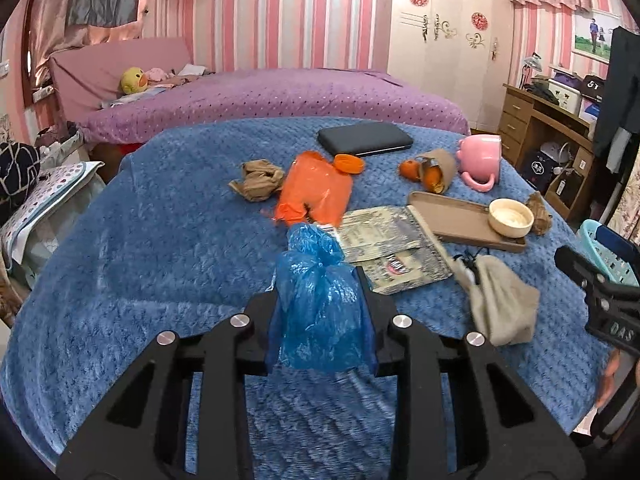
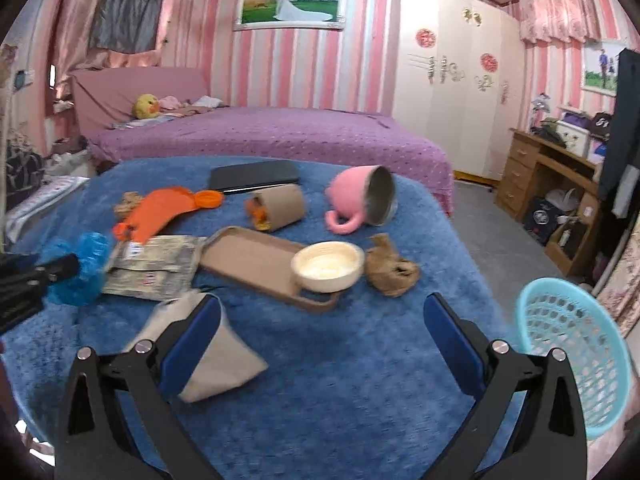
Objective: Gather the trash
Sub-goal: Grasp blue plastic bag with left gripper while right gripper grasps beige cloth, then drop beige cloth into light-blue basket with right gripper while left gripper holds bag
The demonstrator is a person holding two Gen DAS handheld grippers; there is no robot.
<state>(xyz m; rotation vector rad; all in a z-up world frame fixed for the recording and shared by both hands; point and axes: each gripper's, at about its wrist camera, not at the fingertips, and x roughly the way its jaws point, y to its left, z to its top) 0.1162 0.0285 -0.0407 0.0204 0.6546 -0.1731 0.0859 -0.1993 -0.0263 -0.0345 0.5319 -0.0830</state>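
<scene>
My left gripper [image 1: 320, 300] is shut on a crumpled blue plastic bag [image 1: 316, 308] and holds it above the blue blanket [image 1: 140, 280]; the bag also shows at the left of the right wrist view [image 2: 86, 268]. My right gripper [image 2: 322, 328] is open and empty above the blanket, its left finger over a beige cloth [image 2: 208, 352]. Other trash lies on the blanket: an orange plastic bag [image 1: 316, 192], a crumpled brown paper [image 1: 258, 180], a second brown wad [image 2: 392, 268] and a paper packet [image 1: 392, 244].
A light blue mesh basket [image 2: 576, 356] stands off the blanket's right edge. A brown tray [image 2: 252, 260] with a cream bowl [image 2: 326, 266], a tipped pink mug [image 2: 360, 196], a cardboard tube with oranges [image 2: 276, 206] and a dark tablet [image 2: 256, 176] lie further back. A purple bed stands behind.
</scene>
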